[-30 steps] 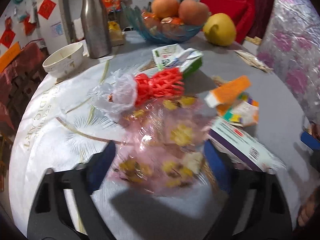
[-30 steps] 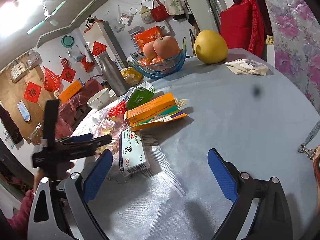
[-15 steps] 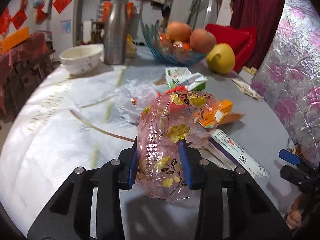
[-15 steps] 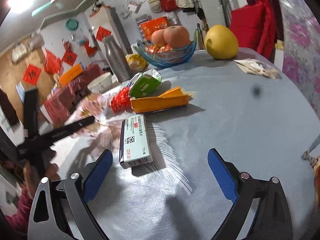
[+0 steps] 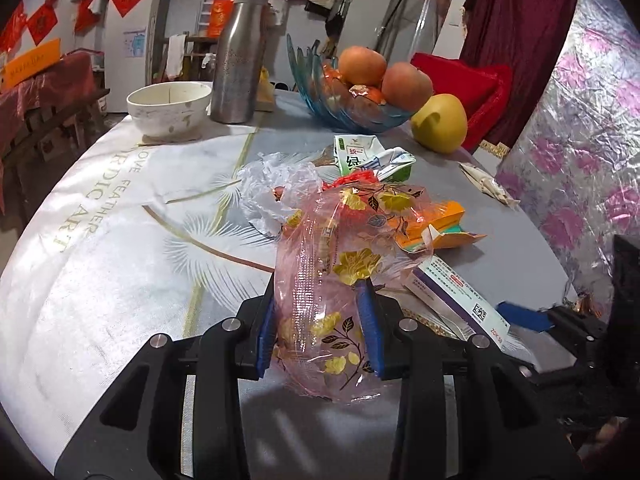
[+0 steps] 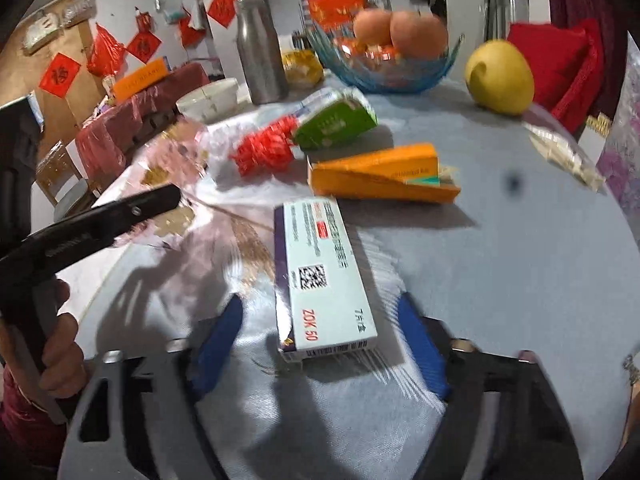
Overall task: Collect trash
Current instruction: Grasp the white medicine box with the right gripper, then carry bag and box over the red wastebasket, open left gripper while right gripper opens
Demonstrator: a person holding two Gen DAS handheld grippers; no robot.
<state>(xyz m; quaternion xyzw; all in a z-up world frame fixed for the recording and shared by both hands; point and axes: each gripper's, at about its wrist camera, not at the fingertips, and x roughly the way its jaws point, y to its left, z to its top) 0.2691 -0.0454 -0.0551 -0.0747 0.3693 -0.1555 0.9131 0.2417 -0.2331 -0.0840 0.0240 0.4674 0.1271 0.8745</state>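
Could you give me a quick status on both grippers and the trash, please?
Left gripper shut on pink flowered plastic bag. Right gripper open, straddling white-and-purple medicine box. Nothing blocking it.

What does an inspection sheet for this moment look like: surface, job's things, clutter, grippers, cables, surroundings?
Surface: round table, white feather-print cloth.
Job's things: pink floral bag; medicine box; orange carton; green carton; red netting; clear plastic bag.
Clutter: bowl, steel flask, fruit bowl, yellow fruit.
Grippers: left gripper shut on the pink floral bag; right gripper open, straddling the medicine box.
Cables: nothing seen.
Surroundings: red wall decorations, hanging bags.
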